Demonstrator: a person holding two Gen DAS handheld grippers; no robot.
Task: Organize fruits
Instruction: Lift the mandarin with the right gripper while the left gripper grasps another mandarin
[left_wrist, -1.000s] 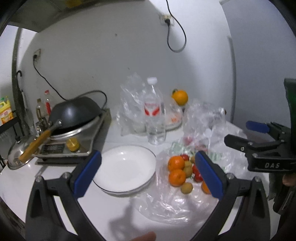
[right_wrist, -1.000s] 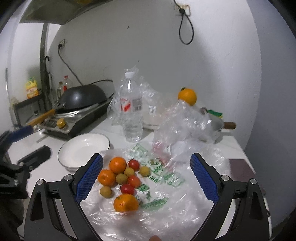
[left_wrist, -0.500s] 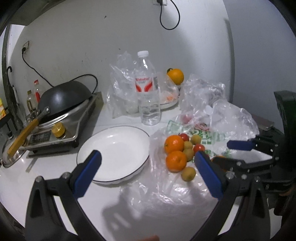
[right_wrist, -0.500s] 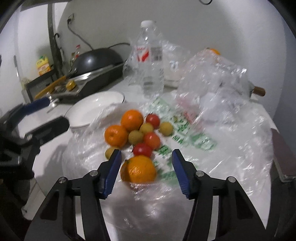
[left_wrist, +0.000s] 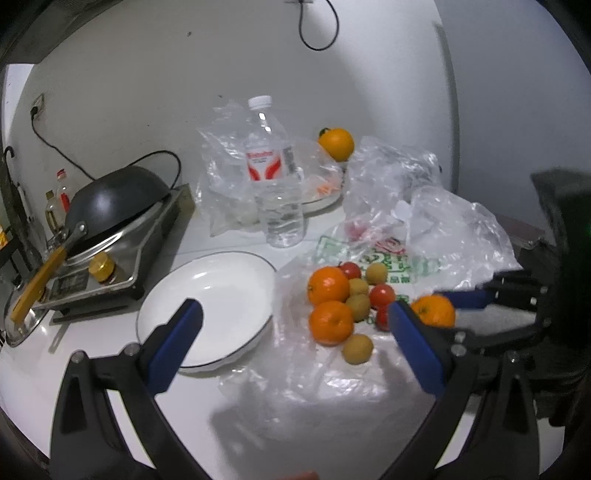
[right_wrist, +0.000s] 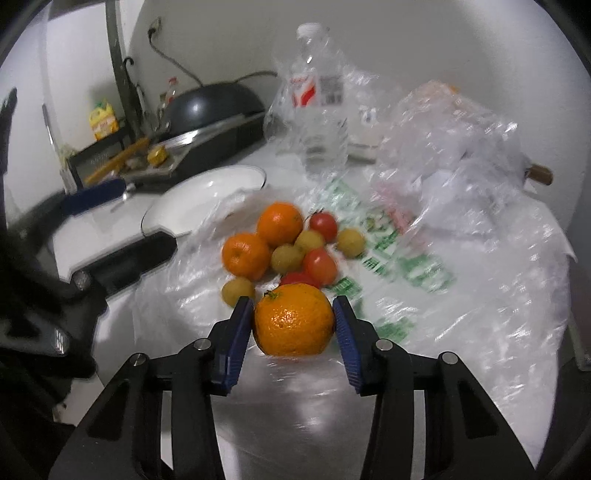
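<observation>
My right gripper (right_wrist: 293, 319) is shut on an orange (right_wrist: 294, 319) at the near edge of a fruit pile; the same orange (left_wrist: 434, 311) and gripper show in the left wrist view. The pile holds two more oranges (right_wrist: 279, 224), red tomatoes (right_wrist: 320, 261) and small yellow-green fruits (right_wrist: 287, 258) on a clear plastic bag (right_wrist: 406, 295). A white plate (left_wrist: 207, 302) lies left of the pile. My left gripper (left_wrist: 293, 343) is open and empty, above the plate's right rim and the bag.
A water bottle (left_wrist: 275, 184) stands behind the plate. A stove with a black wok (left_wrist: 110, 199) is at the left. Crumpled plastic bags (left_wrist: 424, 206) and another orange (left_wrist: 336, 144) sit at the back right. The wall is close behind.
My right gripper moved forward and down and closed its fingers on the nearest orange. My left gripper moved closer to the plate and stayed open.
</observation>
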